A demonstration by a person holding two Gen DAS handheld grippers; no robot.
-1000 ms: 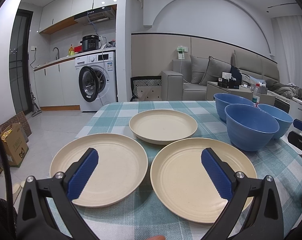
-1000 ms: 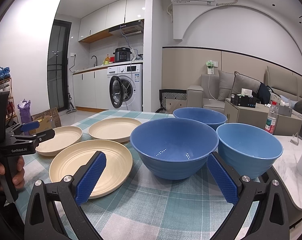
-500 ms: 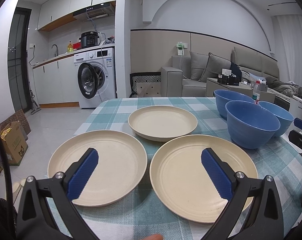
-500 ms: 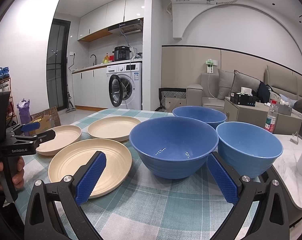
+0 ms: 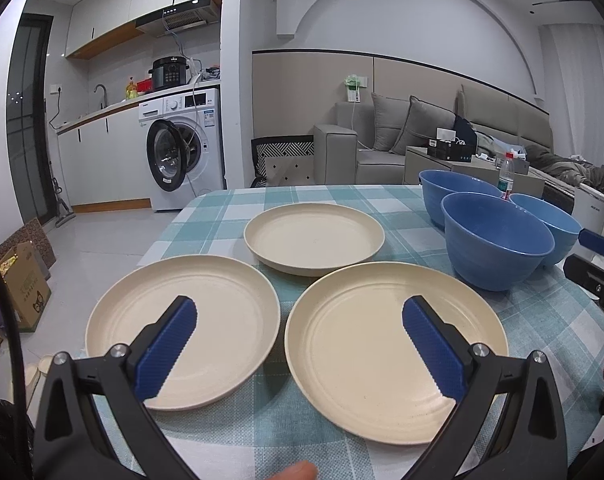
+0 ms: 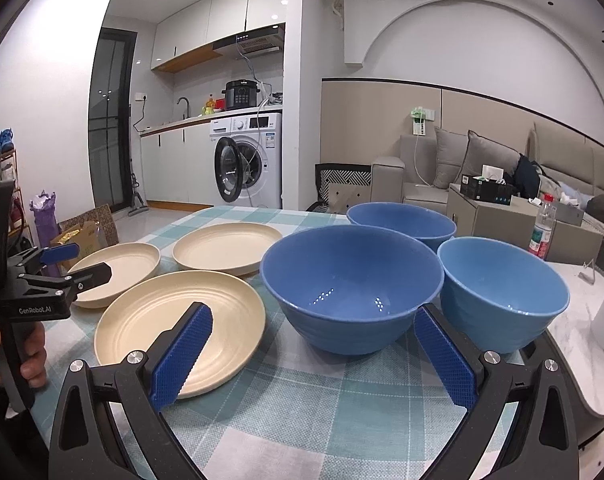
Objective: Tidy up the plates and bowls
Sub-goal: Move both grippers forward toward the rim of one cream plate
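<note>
Hovering above the checked tablecloth [image 5: 334, 196], the left gripper [image 5: 299, 316] is spread wide and holds nothing; its tips hang over the left plate [image 5: 221, 304] and the near plate [image 5: 366, 344]. Beyond these two lies the far plate [image 5: 314, 236]. Right of the near plate stands the big bowl [image 6: 350, 280], with the far bowl [image 6: 402, 220] behind it and the right bowl [image 6: 502, 288] just beside it. The right gripper [image 6: 312, 330] is also spread and empty, low before the big bowl, which shows between its fingers [image 6: 181, 356]. A hand [image 6: 5, 356] grips the left gripper's handle.
</note>
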